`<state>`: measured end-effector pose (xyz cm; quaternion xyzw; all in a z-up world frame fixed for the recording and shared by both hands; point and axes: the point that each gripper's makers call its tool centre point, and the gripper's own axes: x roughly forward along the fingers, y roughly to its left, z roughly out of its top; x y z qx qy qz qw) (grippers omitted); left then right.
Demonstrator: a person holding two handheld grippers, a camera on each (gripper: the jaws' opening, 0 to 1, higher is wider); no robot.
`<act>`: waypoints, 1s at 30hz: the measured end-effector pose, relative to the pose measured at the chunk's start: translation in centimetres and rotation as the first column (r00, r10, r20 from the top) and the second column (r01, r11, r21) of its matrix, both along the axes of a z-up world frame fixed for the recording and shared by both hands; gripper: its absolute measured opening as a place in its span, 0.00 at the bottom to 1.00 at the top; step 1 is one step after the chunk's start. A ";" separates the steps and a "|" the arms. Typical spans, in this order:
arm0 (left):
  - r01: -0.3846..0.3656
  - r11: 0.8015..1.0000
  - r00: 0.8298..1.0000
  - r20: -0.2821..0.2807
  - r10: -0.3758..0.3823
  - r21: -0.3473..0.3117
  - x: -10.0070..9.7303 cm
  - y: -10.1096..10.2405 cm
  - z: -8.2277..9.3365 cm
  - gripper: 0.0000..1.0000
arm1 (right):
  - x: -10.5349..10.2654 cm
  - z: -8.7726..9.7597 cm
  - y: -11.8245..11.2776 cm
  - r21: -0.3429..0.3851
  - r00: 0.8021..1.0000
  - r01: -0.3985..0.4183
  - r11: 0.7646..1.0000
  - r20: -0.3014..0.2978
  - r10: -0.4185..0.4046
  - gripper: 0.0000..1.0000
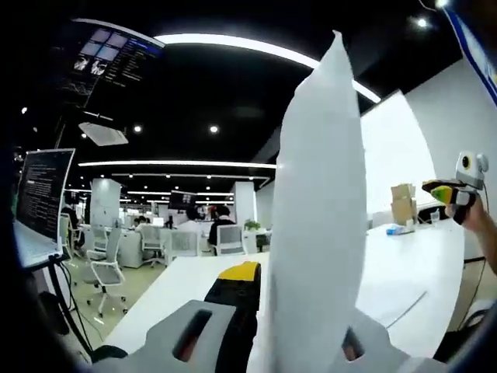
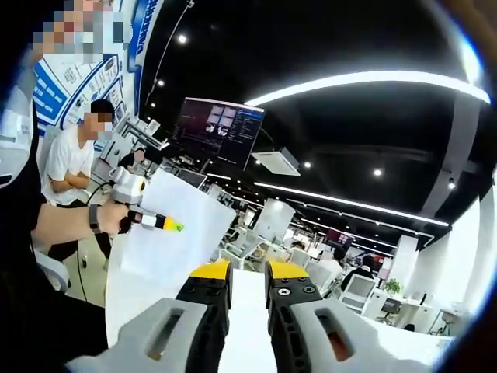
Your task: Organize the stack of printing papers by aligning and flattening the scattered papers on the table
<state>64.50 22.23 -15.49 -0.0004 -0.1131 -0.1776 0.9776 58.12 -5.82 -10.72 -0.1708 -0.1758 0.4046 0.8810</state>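
— Standing by the white table (image 1: 194, 287) now. In the left gripper view, what do you make out, going from the left?

— A monitor (image 1: 45, 190) with lines of text at the far left, then office chairs (image 1: 106, 264) and seated people further back. In the middle the left gripper (image 1: 289, 311) rises from the bottom, its yellow-tipped black jaw on one side, and a sheaf of printing papers (image 1: 322, 210) stands upright between the jaws, seen nearly edge-on, bowed, and tapering to a point near the ceiling light. The jaws are clamped onto the lower end of that sheaf.

— And to the right?

— A cardboard box (image 1: 403, 203) on the far end of the table, and the right gripper (image 1: 435, 189) held up at the right edge, yellow-green at the tip, with a forearm behind it.

— In the right gripper view?

— At the left a seated person in a white shirt (image 2: 66, 159). A hand (image 2: 112, 217) holds the left gripper (image 2: 175, 226) against the papers (image 2: 175, 237), which appear here as a flat white sheet held above the table (image 2: 248, 326). A dark hanging screen (image 2: 220, 130) is above. The right gripper's (image 2: 248, 272) own jaws stand at the bottom centre, nearly together with a thin gap and nothing between them.
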 end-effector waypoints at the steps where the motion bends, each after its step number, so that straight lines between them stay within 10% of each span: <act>1: -0.001 1.000 1.000 -0.009 0.001 -0.007 0.2 0.3 -0.3 0.16 | 0.0 0.0 0.0 -0.001 1.000 0.000 1.000 -0.001 0.000 0.13; 11: -0.032 0.999 0.999 -0.033 0.031 -0.038 1.0 2.6 -2.4 0.08 | 0.3 -0.4 -0.4 0.000 1.000 0.008 1.000 -0.009 -0.008 0.13; 15: -0.026 0.987 0.999 -0.028 0.022 -0.156 1.1 3.6 -2.1 0.06 | 0.3 -0.5 -0.4 -0.003 1.000 0.011 1.000 -0.011 -0.011 0.13; 30: 0.067 0.851 0.995 -0.030 -0.096 -0.520 1.9 5.0 -2.8 0.06 | 0.5 -0.7 -0.6 0.001 1.000 0.013 1.000 -0.023 -0.013 0.13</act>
